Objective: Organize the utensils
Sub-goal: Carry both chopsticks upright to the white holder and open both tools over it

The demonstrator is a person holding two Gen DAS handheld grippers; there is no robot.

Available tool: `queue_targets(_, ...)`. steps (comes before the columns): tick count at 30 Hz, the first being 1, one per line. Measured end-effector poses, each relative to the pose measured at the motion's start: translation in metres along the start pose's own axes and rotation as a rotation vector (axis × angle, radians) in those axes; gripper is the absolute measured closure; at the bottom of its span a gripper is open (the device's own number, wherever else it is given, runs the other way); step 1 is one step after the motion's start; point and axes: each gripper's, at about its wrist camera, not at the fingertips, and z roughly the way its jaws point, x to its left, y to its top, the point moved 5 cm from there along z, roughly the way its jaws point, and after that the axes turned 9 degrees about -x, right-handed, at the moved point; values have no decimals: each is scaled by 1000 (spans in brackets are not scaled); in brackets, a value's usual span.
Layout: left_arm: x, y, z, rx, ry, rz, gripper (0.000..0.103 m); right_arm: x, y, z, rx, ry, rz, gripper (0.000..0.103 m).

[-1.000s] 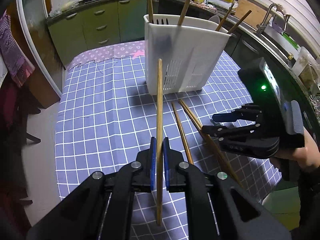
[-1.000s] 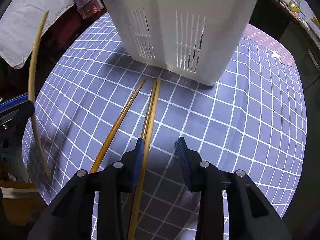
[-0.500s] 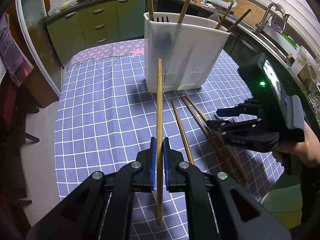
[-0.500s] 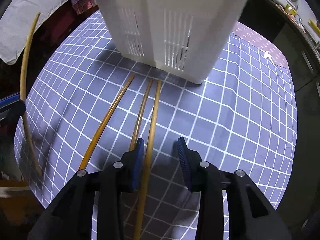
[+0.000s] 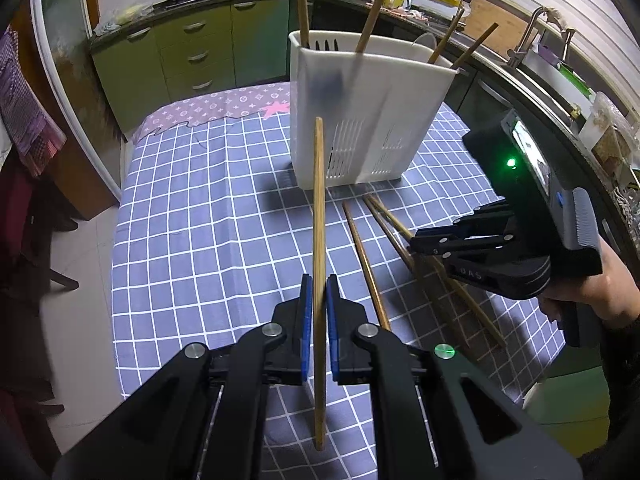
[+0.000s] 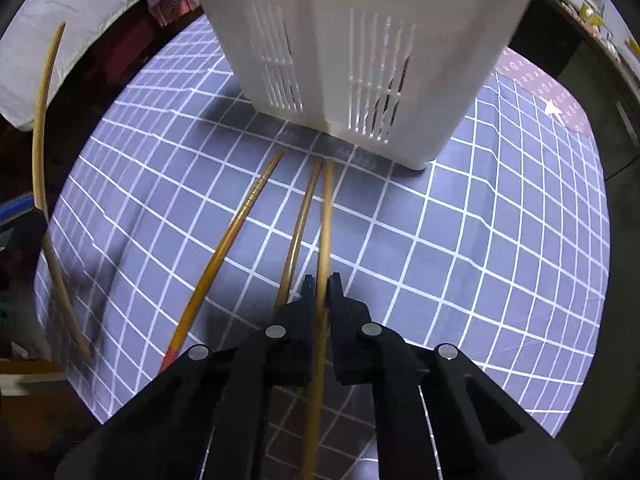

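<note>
My left gripper is shut on a wooden chopstick and holds it upright above the checked tablecloth. A white slotted utensil holder with several chopsticks and a fork in it stands behind. My right gripper is shut on the rightmost chopstick of three lying on the cloth in front of the holder. The other two chopsticks lie just left of it. The right gripper also shows in the left wrist view, low over the chopsticks.
The table has a blue checked cloth; its edges drop to the floor at left and front. Kitchen counters and a sink run behind and to the right. The left-held chopstick shows at the left edge of the right wrist view.
My right gripper has closed its jaws on the rightmost chopstick on the cloth. My left gripper with its chopstick has stayed nearly still.
</note>
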Motion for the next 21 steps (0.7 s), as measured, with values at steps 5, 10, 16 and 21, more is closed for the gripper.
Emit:
queue_targets(5,-1,2,-6,-13,0,7,96,0,5,-31,-83,18,13,96)
queue_targets(10,-1,5,-16,-44,0,15,96,-3,5,-76,-190,31,20,96)
queue_targets(16,0,7,-29,-75,5,20,96,-15,-9,-129,-314,27,44,96)
queue_targets(21,0,8,-39,-93,7,20,96,-30,-25,-167,-402,16,65,96)
